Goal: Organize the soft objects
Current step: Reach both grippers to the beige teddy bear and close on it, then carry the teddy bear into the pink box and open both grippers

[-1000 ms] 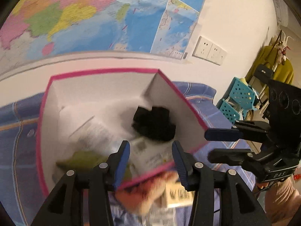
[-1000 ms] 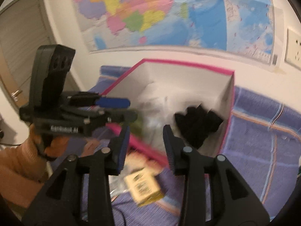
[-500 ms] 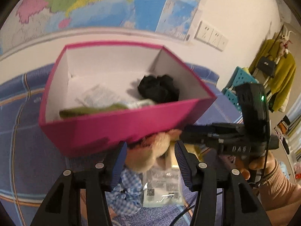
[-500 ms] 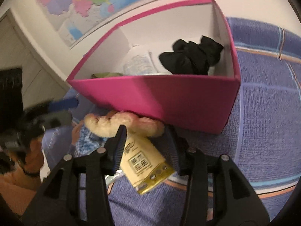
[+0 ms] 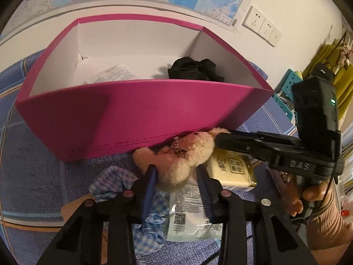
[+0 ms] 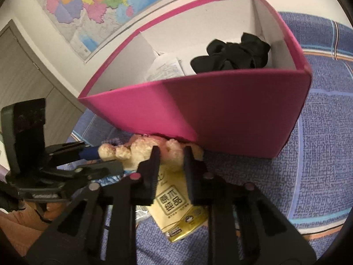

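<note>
Inside the open pink cardboard box (image 5: 141, 110), only a black scrunchie (image 5: 194, 69) lies; beside it, both the left gripper (image 5: 176, 176) and the right gripper (image 6: 168, 156) have just closed their jaws on the cream plush toy (image 5: 183, 154).

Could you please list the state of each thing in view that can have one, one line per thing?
Pink box: open, no lid, upright.
Black cloth: bunched up inside the box.
Plush toy: lying outside against the box's front wall, between both grippers' fingers.
Tissue pack: sealed, flat on the bedspread.
Checked scrunchie: lying loose outside the box.
Left gripper: just been closing on the plush toy.
Right gripper: just been closing on the plush toy.
</note>
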Available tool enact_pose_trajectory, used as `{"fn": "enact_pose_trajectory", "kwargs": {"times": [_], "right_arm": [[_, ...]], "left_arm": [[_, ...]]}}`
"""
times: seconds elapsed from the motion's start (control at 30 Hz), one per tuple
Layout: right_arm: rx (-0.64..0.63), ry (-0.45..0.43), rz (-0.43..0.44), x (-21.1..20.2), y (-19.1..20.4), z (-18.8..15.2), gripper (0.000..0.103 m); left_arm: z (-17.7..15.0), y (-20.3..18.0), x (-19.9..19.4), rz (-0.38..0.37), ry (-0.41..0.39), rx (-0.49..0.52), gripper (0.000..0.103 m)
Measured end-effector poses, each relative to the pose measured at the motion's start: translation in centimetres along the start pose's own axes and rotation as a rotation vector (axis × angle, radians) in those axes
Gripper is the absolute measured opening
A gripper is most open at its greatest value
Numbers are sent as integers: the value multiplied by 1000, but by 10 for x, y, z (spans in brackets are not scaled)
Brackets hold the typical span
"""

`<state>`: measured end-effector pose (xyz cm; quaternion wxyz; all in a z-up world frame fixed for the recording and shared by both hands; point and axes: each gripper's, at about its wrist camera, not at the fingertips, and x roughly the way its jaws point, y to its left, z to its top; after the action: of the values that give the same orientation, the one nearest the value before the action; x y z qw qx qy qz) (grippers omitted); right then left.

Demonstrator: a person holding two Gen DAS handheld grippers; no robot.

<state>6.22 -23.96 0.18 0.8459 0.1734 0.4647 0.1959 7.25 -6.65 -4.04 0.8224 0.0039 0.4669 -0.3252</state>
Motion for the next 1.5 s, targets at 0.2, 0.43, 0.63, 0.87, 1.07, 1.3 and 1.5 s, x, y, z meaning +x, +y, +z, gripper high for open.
{"fn": "enact_pose_trajectory", "kwargs": {"times": [0.2,0.43,0.63,0.87,1.07,1.3,1.5], "right_arm": [[-26,-48,11,-17,12,-2,19],[-100,-116,29,-51,40,1,18],[-147,-208,51,-92,60,6,18],[-210,-317,81,-132,80,24,18],[-231,-356,62,-139,79,46,17],[-200,-318,8,-117,51,66,16],[-160,-238,-108,-85,22,68,19]], "left_arm": [[-2,-3,-6,-11,-17,-8,22],[0,-23,-37,-54,-85,44,21],[14,-41,-65,-112,-149,82,22],[44,-63,-91,-110,-242,146,22],[75,-67,-83,-31,-283,185,22],[98,-58,-32,56,-219,193,22],[99,-47,16,145,-108,191,32]]}}
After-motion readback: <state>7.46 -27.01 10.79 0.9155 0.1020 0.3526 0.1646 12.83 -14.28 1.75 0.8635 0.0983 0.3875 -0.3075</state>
